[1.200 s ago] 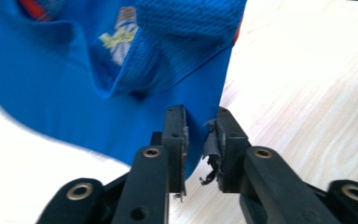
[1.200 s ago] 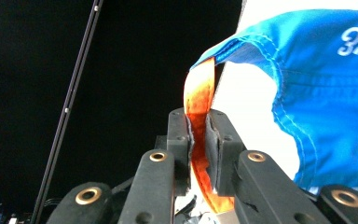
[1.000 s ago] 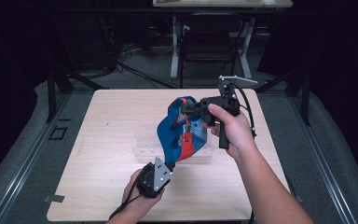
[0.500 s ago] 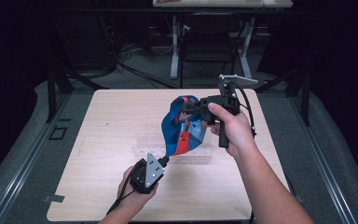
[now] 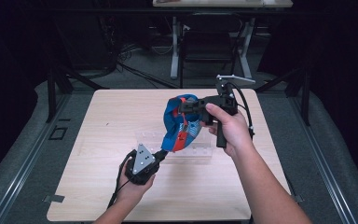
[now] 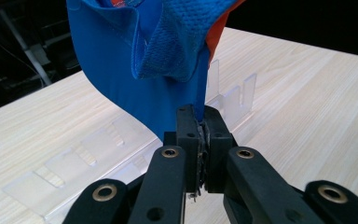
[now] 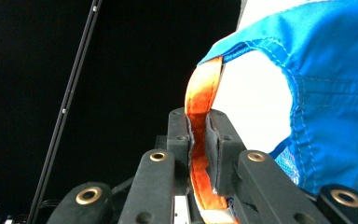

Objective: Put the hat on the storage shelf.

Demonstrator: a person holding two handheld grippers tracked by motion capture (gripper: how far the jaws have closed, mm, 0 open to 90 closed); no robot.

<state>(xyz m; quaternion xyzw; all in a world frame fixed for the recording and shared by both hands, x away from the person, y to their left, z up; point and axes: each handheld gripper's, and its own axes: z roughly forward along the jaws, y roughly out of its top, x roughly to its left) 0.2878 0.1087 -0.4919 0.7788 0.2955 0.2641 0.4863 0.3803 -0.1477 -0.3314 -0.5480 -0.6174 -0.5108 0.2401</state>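
A blue and orange cap (image 5: 182, 122) hangs in the air at the centre of the high view, stretched between two grippers above a clear plastic rack (image 5: 198, 150) lying on the wooden table (image 5: 107, 116). The right gripper (image 5: 190, 106), just right of centre, has its jaws closed tight on the cap's orange strap (image 7: 198, 100), which runs up between the pads in the right gripper view. The left gripper (image 5: 161, 154), lower and left of centre, has its jaws clamped on the cap's blue fabric edge (image 6: 199, 100). A hand (image 5: 228, 128) grips the right gripper's handle; the other hand (image 5: 133, 184) holds the left one near the bottom of the frame
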